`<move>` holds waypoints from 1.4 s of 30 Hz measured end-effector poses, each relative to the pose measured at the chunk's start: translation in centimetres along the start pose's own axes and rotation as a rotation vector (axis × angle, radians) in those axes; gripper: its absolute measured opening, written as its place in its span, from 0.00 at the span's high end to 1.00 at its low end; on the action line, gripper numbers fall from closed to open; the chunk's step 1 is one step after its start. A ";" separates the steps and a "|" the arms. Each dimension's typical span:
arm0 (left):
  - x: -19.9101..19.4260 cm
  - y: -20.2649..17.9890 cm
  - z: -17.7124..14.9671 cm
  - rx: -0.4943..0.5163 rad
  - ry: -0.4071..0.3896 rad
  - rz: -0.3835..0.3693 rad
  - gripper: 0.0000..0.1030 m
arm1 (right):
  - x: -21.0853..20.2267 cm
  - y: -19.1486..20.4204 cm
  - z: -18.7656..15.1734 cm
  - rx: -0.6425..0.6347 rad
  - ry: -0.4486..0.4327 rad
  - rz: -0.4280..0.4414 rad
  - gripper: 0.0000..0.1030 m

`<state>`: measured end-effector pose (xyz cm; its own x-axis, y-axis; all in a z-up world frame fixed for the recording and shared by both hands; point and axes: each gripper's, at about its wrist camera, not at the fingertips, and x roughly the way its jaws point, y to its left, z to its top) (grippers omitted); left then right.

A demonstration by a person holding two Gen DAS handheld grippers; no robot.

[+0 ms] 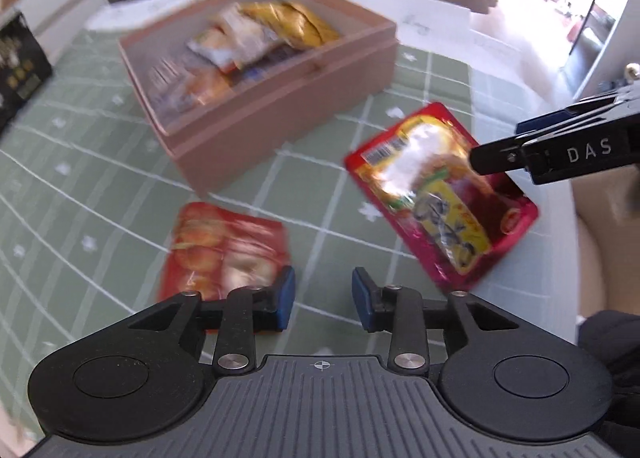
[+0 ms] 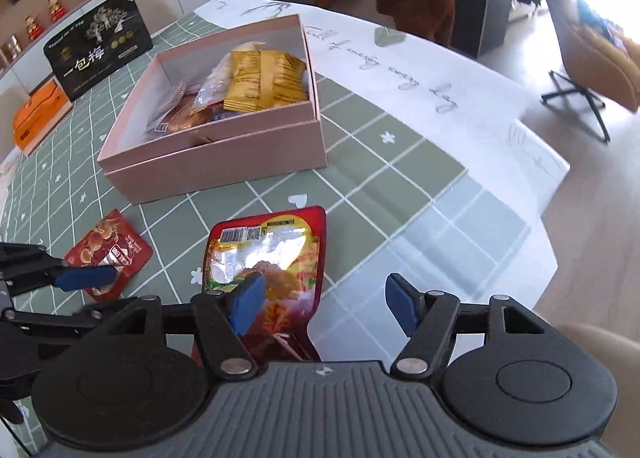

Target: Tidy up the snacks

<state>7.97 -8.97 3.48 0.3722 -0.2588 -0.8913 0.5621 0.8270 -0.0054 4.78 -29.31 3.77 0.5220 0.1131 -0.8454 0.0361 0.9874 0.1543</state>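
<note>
A pink open box (image 2: pixel 224 154) holding several snack packs, one of them yellow (image 2: pixel 264 78), stands on the green checked tablecloth. A large red pouch (image 2: pixel 272 254) lies in front of it near the table edge. My right gripper (image 2: pixel 325 308) hangs open over the pouch's near end, its left pad above the pouch and its right pad well off to the side. A small red snack pack (image 1: pixel 224 250) lies flat to the left. My left gripper (image 1: pixel 324 298) is open just right of that pack, with only cloth between its pads. The large pouch (image 1: pixel 440 198) shows in this view too.
A black tin (image 2: pixel 98 44) and an orange box (image 2: pixel 38 114) stand at the table's far left. White paper with writing (image 2: pixel 400 70) covers the far right of the table. The table edge (image 2: pixel 556 194) runs close on the right, with a chair (image 2: pixel 592 54) beyond.
</note>
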 end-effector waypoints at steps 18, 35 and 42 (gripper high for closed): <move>-1.6 1.6 -1.0 0.102 -0.090 0.042 0.59 | -0.1 0.8 -0.9 -0.025 0.020 0.008 0.34; -1.6 7.1 -0.4 -0.133 -0.126 0.001 0.53 | -0.1 1.8 -1.4 -0.022 0.057 0.050 0.32; -0.2 5.1 -0.3 -0.004 -0.151 0.059 0.42 | 1.1 2.2 -2.0 0.009 0.116 0.094 0.27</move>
<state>10.52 -4.55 3.47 0.5114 -0.2813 -0.8120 0.5329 0.8451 0.0429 3.70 -26.84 2.17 0.4212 0.2173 -0.8806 -0.0004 0.9709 0.2394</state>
